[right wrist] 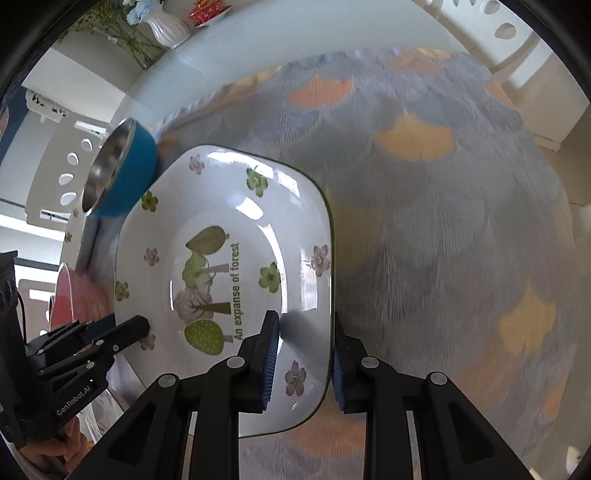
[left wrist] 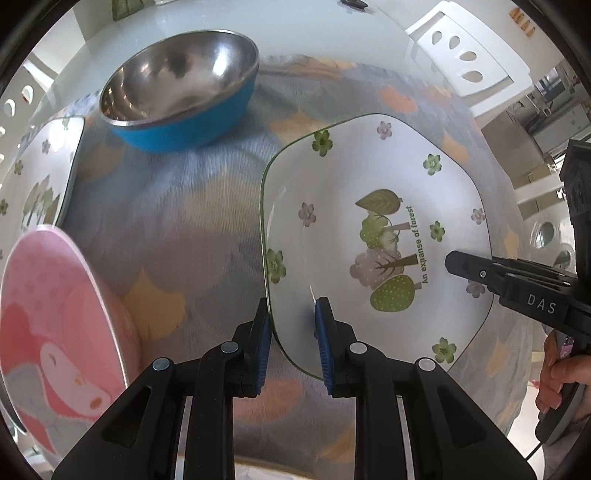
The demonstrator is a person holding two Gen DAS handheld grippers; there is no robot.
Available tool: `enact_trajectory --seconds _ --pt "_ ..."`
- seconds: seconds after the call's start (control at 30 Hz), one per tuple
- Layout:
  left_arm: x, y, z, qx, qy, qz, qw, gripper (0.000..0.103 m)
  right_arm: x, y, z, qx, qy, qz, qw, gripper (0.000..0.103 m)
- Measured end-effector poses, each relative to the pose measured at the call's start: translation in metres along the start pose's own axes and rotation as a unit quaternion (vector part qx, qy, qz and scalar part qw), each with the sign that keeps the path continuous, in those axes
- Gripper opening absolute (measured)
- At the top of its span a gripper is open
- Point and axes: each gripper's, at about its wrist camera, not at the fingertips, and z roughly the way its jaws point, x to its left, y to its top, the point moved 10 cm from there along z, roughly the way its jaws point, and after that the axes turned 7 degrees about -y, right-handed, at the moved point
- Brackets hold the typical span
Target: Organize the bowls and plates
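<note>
A white plate with a forest print lies on the patterned cloth; it also shows in the right wrist view. My left gripper straddles its near rim, jaws apart, one blue pad inside and one outside. My right gripper straddles the opposite rim the same way, pads not closed on it. A blue bowl with a steel inside stands behind. A pink bowl is at the left. A second forest plate lies far left.
The table wears a grey cloth with orange and yellow leaves. White chairs stand around it. A white vase with flowers stands at the far edge.
</note>
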Motion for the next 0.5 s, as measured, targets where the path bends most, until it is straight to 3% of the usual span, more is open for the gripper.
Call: enact_trajectory --seconds 0.5 --pt "-0.014 -0.059 -0.005 0.031 -0.003 0.018 0.9993 0.021 0.000 -0.077 -0.008 0.025 -0.017 0.010 0.999 0.026"
